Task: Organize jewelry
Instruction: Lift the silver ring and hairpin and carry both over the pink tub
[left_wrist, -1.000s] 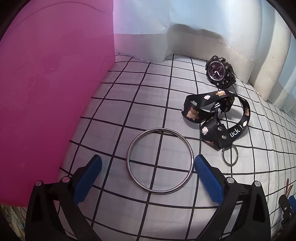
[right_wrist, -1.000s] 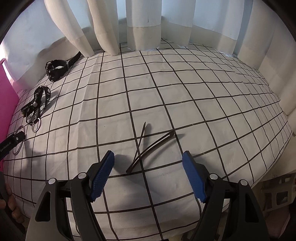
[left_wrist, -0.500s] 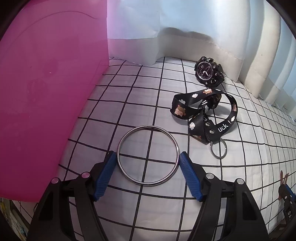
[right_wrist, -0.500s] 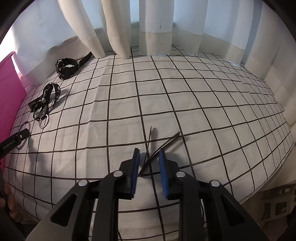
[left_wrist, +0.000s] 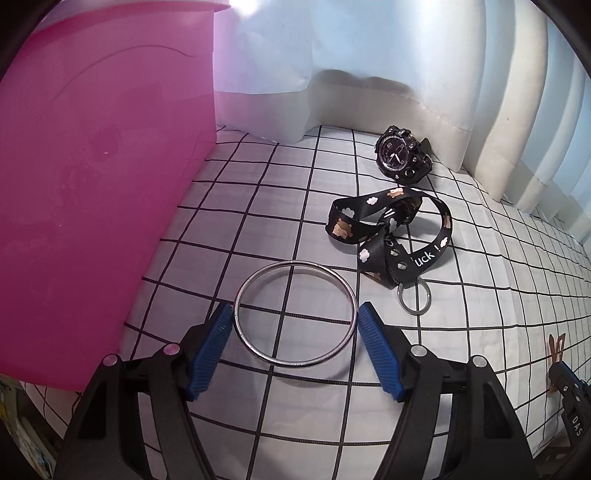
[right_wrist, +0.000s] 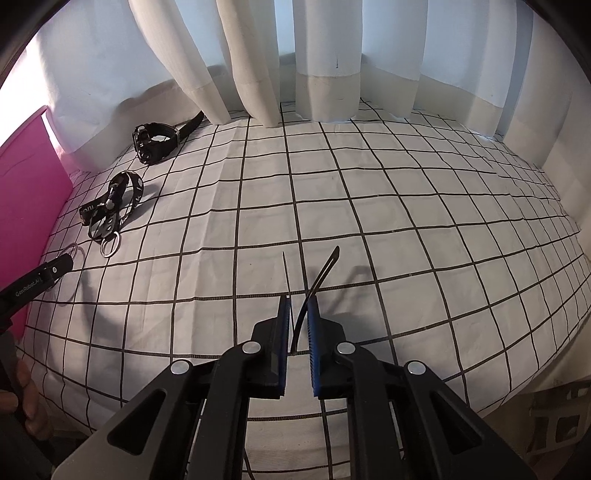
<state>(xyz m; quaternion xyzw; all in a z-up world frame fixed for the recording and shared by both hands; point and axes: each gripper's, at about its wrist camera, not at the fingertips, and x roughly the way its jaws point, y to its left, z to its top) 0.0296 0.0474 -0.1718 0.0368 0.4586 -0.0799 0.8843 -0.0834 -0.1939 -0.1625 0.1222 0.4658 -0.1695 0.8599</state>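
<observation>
Nearest in the left wrist view, the left tongs (left_wrist: 295, 321) are clenched on a silver bangle (left_wrist: 295, 313): one blue pad presses its rim at 9 o'clock and the other at 3 o'clock, so the ring spans the gap between them above the white checked cloth (left_wrist: 258, 206). Just beyond the bangle, toward 1 o'clock, lies a black printed lanyard (left_wrist: 388, 229) in a loose loop, its small key ring (left_wrist: 414, 299) resting on the cloth just beside the bangle's right edge. Farther along the same line a black wristwatch (left_wrist: 400, 155) sits face up at the foot of the white curtain (left_wrist: 461, 74). A pink bin (left_wrist: 92, 166) fills the view from 8 to 11 o'clock, its wall standing on the cloth's edge.

In the right wrist view, the right tongs (right_wrist: 298, 314) are closed tight on a thin dark hair clip (right_wrist: 314, 284), whose two prongs stick out past the pads toward 12 o'clock and fork apart. At 9 o'clock the other gripper shows at the frame's edge, with fingers (right_wrist: 29, 402) of a hand below it at 8 o'clock. Beyond, toward 10 and 11 o'clock, the lanyard and then the watch lie near the curtain.
</observation>
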